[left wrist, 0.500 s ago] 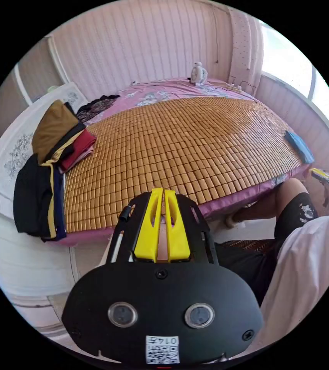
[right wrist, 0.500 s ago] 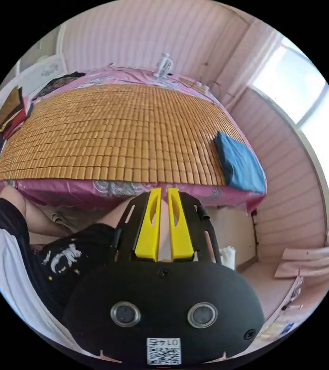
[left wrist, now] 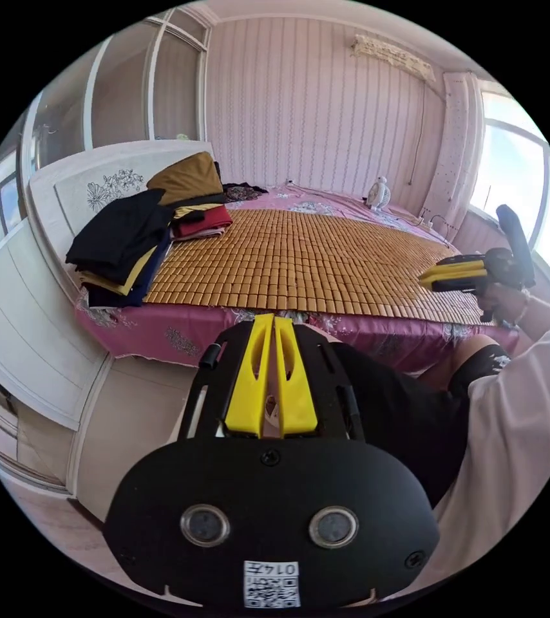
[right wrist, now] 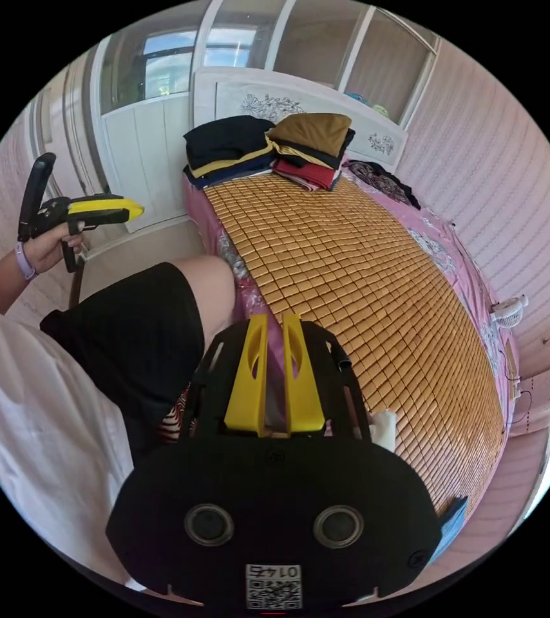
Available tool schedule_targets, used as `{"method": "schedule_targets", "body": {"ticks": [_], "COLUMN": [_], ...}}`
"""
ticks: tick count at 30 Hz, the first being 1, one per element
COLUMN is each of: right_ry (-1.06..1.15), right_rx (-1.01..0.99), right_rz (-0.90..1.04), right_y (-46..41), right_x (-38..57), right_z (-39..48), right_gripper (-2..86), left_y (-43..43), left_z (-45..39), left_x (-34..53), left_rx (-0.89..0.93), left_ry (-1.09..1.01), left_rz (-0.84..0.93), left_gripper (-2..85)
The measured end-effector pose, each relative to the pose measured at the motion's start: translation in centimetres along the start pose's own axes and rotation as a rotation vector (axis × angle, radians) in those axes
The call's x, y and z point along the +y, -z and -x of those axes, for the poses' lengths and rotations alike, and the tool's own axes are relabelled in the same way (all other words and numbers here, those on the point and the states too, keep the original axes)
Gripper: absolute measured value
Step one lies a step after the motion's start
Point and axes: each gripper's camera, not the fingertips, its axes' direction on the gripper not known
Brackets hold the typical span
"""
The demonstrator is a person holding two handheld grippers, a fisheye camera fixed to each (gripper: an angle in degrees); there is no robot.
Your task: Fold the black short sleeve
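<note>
Black short sleeve [left wrist: 120, 233]: judged the topmost dark garment on the stack of folded clothes [right wrist: 268, 149] at the head of the bed [left wrist: 159, 325], beside the headboard [left wrist: 88, 187]; which dark piece it is cannot be told for certain. Left tool [left wrist: 270, 328] and right tool [right wrist: 274, 325] hang off the bed's near edge, jaws nearly together, gripping nothing, probably before the pick-up. Bamboo mat [right wrist: 352, 277] lies bare between stack and fan [left wrist: 377, 193], offering broad folding room; the stack overhangs the mat's corner.
</note>
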Motion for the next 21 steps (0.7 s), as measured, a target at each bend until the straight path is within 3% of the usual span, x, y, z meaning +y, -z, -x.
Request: {"method": "schedule_targets", "body": {"ticks": [3, 10, 14, 21], "right_ry": [-0.003, -0.108, -0.123, -0.122], "right_rx": [-0.076, -0.172, -0.090, -0.147], "right_rz": [-0.030, -0.072, -0.061, -0.079], "right_y": [1.8, 5.8, 7.5, 9.7], "right_x": [-0.9, -1.6, -2.2, -5.7], "right_z": [-0.5, -3.6, -5.1, -8.5], "right_gripper": [4.5, 5.9, 6.7, 12.4], "left_y": [3.4, 11.5, 14.6, 16.1], "left_z": [4.5, 18.0, 24.9, 32.7], "left_x": [4.0, 11.6, 15.4, 20.7], "left_rx": [0.102, 0.434, 0.413, 0.380], "left_ry": [0.135, 0.483, 0.564, 0.603], "left_rz": [-0.100, -0.510, -0.667, -0.836], "left_gripper": [-1.0, -1.0, -1.0, -1.0]}}
